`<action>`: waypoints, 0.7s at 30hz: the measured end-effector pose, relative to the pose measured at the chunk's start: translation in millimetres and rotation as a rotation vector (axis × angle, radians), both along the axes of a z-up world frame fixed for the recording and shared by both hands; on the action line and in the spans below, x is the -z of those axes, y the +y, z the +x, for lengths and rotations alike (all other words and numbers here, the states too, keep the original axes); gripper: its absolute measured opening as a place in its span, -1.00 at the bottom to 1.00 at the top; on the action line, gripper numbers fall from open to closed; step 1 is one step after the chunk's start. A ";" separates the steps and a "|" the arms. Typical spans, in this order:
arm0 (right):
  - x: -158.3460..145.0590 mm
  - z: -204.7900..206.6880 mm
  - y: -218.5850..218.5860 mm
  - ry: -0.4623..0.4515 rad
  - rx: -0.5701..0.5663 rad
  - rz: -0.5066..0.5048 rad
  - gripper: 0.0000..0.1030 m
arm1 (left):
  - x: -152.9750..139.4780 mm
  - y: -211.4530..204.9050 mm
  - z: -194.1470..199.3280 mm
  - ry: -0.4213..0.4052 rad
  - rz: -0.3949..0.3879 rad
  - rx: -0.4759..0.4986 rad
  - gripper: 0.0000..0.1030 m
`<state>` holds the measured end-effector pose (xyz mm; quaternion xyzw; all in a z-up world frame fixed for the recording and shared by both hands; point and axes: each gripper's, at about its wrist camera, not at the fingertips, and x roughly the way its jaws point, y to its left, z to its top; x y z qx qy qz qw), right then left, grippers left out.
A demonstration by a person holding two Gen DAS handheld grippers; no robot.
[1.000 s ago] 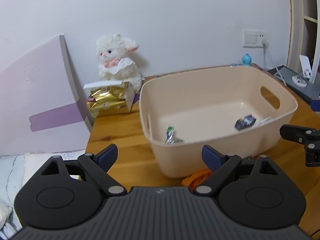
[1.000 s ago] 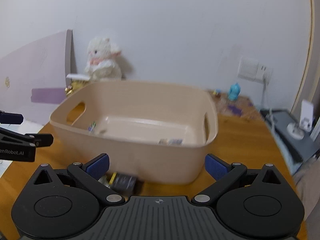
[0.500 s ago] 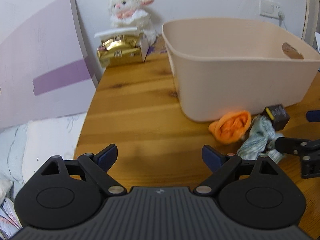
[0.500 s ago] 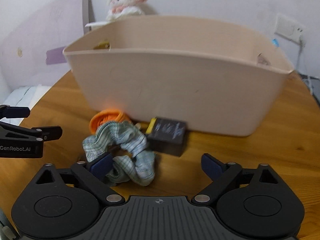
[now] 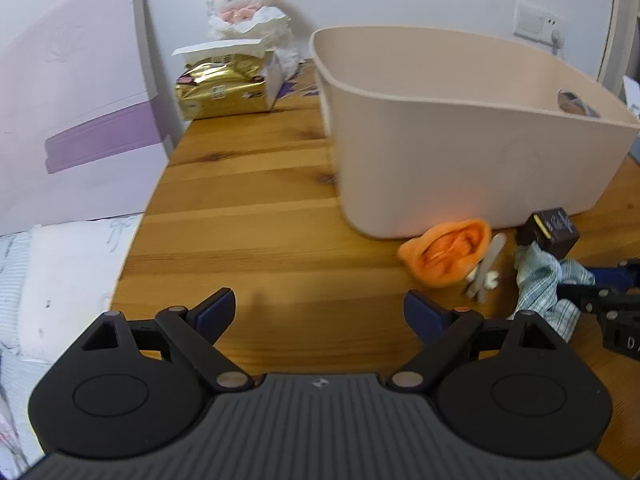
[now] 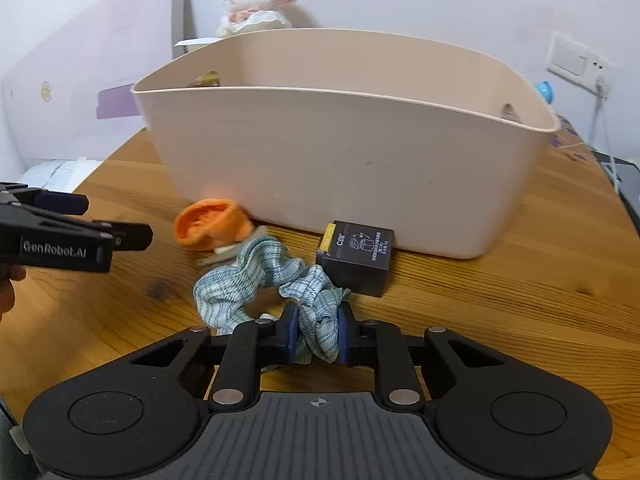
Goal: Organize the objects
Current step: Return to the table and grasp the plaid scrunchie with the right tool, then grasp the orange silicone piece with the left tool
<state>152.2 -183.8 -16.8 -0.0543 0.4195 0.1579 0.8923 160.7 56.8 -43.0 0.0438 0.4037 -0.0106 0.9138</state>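
Note:
A beige plastic bin (image 6: 344, 152) stands on the wooden table (image 6: 500, 300). In front of it lie a blue-green striped scrunchie (image 6: 260, 276), an orange cloth piece (image 6: 212, 228), a pale stick (image 5: 490, 256) and a small black box (image 6: 356, 256). My right gripper (image 6: 318, 334) is shut on the scrunchie's near loop. My left gripper (image 5: 318, 312) is open and empty above bare table, left of the orange piece (image 5: 448, 252). The scrunchie also shows at the right of the left wrist view (image 5: 548, 280), with the bin (image 5: 460, 152) behind it.
A white plush lamb (image 5: 248, 8) and a gold tissue pack (image 5: 224, 88) sit at the back left by the wall. A white and purple panel (image 5: 80, 120) stands along the table's left edge. A wall socket (image 6: 576, 60) is at the right.
Both grippers dropped from above the bin to table level in front of it. My right gripper moved onto the scrunchie and closed on it. My left gripper stayed open.

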 end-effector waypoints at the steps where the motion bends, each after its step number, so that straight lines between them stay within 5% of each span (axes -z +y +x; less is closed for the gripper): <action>1: -0.8 -0.1 -3.9 -0.001 0.006 0.004 -0.69 | -0.3 -2.4 1.3 -0.001 -0.010 0.004 0.79; 11: 1.8 11.3 -14.9 0.011 0.020 0.017 -0.67 | 4.8 -30.8 26.5 0.013 -0.070 0.054 0.79; 12: 2.4 12.4 -14.8 0.013 0.019 0.015 -0.60 | 6.3 -32.8 29.1 0.019 -0.078 0.064 0.79; 13: 3.6 12.9 -15.3 0.017 0.018 0.009 -0.30 | 8.3 -35.5 32.2 0.024 -0.082 0.074 0.79; 17: 9.3 18.0 -16.4 0.029 0.028 0.007 -0.17 | 15.7 -41.6 42.4 0.042 -0.086 0.092 0.75; 19: 9.5 19.1 -18.3 0.028 0.028 0.016 -0.19 | 18.8 -40.5 47.8 0.054 -0.108 0.099 0.57; 21: 9.0 19.6 -19.2 0.032 0.022 0.028 -0.56 | 21.8 -38.9 51.6 0.067 -0.124 0.099 0.18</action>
